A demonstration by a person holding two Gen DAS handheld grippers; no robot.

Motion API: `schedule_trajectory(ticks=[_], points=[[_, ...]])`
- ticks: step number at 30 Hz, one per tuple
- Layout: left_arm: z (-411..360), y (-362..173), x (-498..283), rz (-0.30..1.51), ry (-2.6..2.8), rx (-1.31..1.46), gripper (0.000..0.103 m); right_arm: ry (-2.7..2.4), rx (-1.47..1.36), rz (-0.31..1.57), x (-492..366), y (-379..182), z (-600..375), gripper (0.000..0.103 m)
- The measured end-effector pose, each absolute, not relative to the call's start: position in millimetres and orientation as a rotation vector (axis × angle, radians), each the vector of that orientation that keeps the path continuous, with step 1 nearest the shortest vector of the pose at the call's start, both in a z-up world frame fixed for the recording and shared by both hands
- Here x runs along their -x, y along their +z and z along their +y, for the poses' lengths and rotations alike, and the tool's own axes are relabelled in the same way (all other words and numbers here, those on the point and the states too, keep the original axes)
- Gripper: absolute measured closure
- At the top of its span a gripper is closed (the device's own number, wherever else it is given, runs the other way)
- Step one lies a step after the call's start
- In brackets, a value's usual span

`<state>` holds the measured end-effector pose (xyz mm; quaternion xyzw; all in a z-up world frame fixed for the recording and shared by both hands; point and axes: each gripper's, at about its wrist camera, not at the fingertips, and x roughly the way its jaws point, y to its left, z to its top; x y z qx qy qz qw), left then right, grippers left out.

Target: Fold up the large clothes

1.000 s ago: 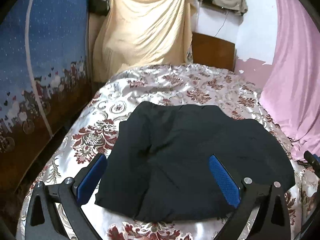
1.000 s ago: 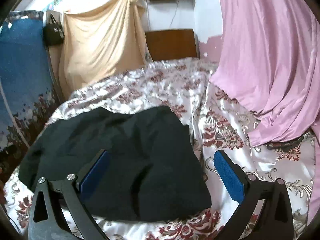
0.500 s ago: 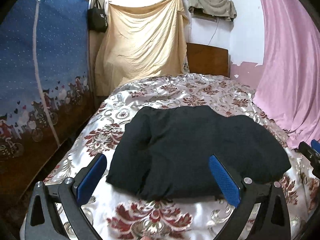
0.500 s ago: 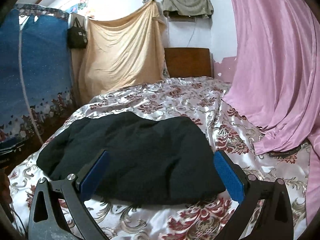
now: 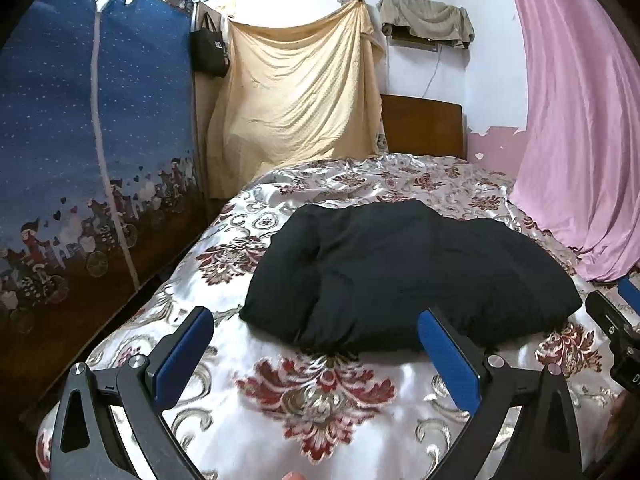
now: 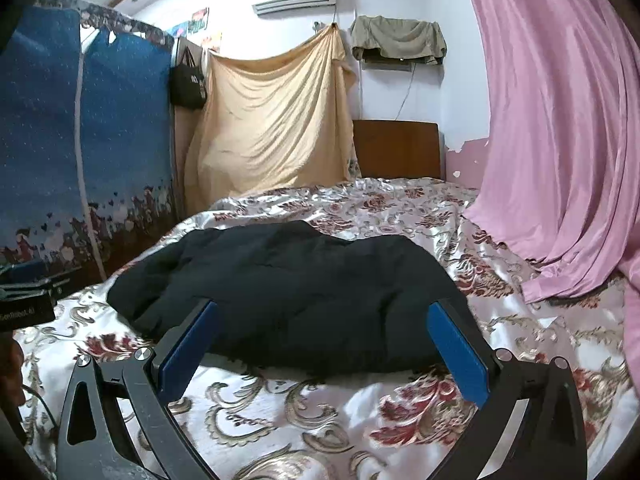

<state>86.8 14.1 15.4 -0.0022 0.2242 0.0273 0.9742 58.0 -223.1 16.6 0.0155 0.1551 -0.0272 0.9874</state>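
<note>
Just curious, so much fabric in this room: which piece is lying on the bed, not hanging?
The black garment, bundled on the floral bedspread; the yellow sheet and pink curtain hang.

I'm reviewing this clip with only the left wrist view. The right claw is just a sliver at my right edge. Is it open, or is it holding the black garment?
Observer: The right wrist view shows the right claw open, with nothing between its blue pads. The black garment lies ungripped.
Operator: Where is it aimed?
Observer: At the garment's near edge. Its fingertips overlap that edge in the picture, so I cannot judge contact. Patterned bedspread shows between the fingers lower down.
</note>
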Motion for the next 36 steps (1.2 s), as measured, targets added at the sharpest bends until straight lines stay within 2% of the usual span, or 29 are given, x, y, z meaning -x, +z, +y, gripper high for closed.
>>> schedule_trajectory(ticks=[36], points=[[16.9, -3.1, -51.3, 0.397, 0.097, -0.011, 0.0, 0.016, -0.01, 0.281, -40.9, 5.1, -212.8, 0.001]])
